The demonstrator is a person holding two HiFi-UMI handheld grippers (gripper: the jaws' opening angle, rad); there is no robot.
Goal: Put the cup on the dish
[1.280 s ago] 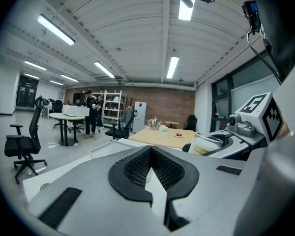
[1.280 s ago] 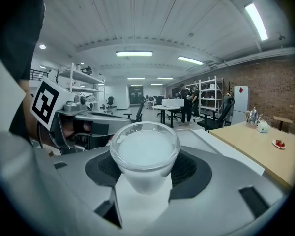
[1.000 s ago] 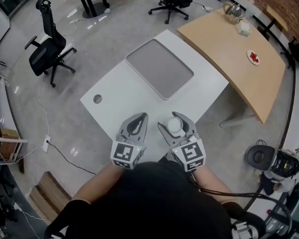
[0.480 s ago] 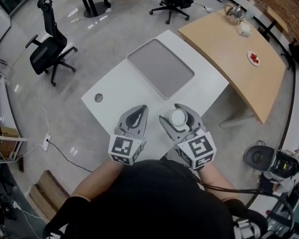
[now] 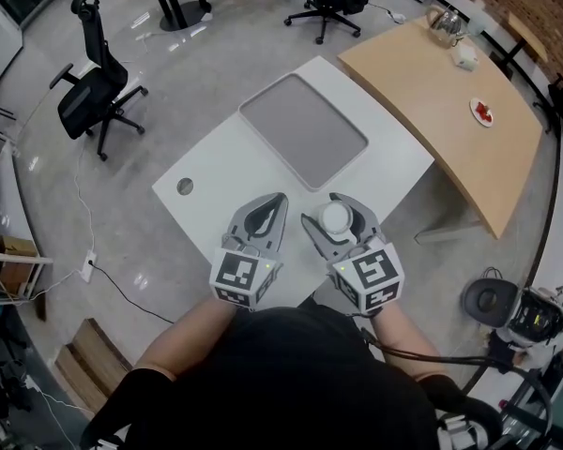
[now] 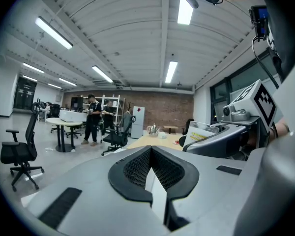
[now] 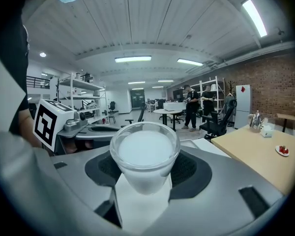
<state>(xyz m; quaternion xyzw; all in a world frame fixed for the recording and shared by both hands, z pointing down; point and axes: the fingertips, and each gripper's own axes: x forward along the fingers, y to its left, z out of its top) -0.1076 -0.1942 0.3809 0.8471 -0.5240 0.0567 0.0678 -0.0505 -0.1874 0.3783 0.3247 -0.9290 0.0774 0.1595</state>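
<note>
A small clear cup [image 5: 335, 218] with a milky white inside sits between the jaws of my right gripper [image 5: 338, 212], which is shut on it above the near edge of the white table [image 5: 244, 172]. The right gripper view shows the cup [image 7: 144, 154] upright and pinched at its base by that gripper [image 7: 145, 173]. To its left, my left gripper [image 5: 265, 212] is shut with nothing in it, its tips meeting in the left gripper view [image 6: 151, 154]. A flat grey tray [image 5: 303, 129] lies at the table's far end. A small white dish [image 5: 481, 112] holding something red sits on the wooden table.
The wooden table [image 5: 441, 101] adjoins the white one on the right and carries a metal kettle [image 5: 443, 22] and a white pot [image 5: 464, 54]. A round grommet [image 5: 185, 187] marks the white table's left corner. A black office chair [image 5: 94, 92] stands far left.
Both grippers have drifted slightly over the table's near edge, the left one a little to the right. The cup stays held in the right gripper.
</note>
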